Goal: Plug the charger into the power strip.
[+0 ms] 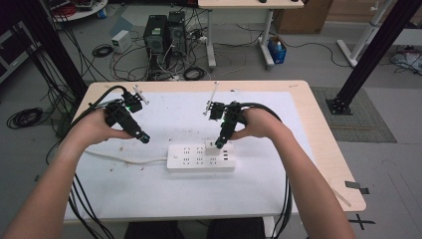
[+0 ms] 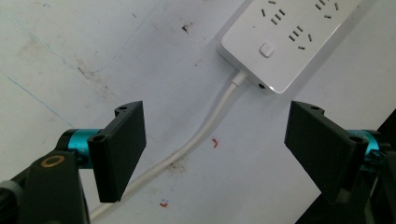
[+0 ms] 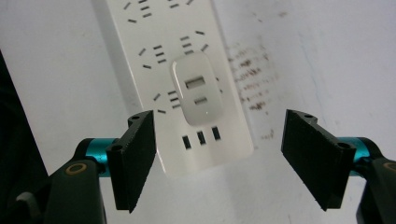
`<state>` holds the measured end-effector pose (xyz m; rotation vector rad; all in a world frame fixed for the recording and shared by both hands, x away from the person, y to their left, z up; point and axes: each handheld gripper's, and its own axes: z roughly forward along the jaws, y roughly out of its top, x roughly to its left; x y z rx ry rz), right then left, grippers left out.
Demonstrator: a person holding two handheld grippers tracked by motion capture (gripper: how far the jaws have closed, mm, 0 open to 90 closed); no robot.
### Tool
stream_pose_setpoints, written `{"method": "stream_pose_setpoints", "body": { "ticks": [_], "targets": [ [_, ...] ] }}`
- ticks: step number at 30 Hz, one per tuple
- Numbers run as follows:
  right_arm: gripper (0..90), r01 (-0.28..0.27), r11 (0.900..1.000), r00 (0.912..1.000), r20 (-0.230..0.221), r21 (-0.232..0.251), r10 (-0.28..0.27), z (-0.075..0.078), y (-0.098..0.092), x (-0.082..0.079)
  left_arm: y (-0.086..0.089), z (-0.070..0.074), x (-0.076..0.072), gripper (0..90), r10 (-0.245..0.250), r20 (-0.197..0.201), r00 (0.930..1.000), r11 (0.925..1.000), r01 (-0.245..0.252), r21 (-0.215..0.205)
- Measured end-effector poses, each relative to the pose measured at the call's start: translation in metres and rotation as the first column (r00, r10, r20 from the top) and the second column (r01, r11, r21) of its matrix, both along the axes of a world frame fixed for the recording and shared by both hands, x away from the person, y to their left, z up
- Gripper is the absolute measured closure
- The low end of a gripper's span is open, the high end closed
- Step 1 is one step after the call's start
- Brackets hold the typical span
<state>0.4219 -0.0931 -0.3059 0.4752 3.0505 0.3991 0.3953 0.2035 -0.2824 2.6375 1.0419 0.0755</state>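
Right gripper (image 3: 217, 158) low in frame, jaws spread, nothing between; white charger (image 3: 198, 88) plugged into power strip (image 3: 159, 42) above. Left gripper (image 2: 215, 149) jaws spread over strip's cable (image 2: 205, 130).

No lettering, brand, number or sign can be read on the power strip (image 1: 200, 158) or elsewhere.

I see the table (image 1: 318, 124) w/ a stained white sheet (image 1: 164, 189) on top. Far side, on the floor: two black PC towers (image 1: 165, 34), a small white box (image 1: 121, 41) left of them, cable coils (image 1: 24, 118) far left. Blue container (image 1: 277, 51) by a 2nd desk's leg (image 1: 266, 31). Grey mat (image 1: 361, 117) right.
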Motion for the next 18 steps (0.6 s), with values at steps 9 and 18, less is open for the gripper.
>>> {"method": "stream_pose_setpoints", "body": {
  "ticks": [9, 18],
  "targets": [
    [22.4, 0.289, 0.955, 0.9563, 0.029, 0.069, -0.291, 0.013, -0.059, -0.007, -0.006, -0.001, 0.001, 20.9, -0.014, 0.016, 0.9998, 0.9997, 0.014, 0.018],
    [20.8, 0.491, 0.865, 0.8656, 0.053, 0.108, -0.498, 0.018, -0.105, -0.015, -0.004, -0.003, 0.002, 20.8, -0.006, 0.031, 0.9995, 0.9998, 0.005, 0.019]
  ]
}}
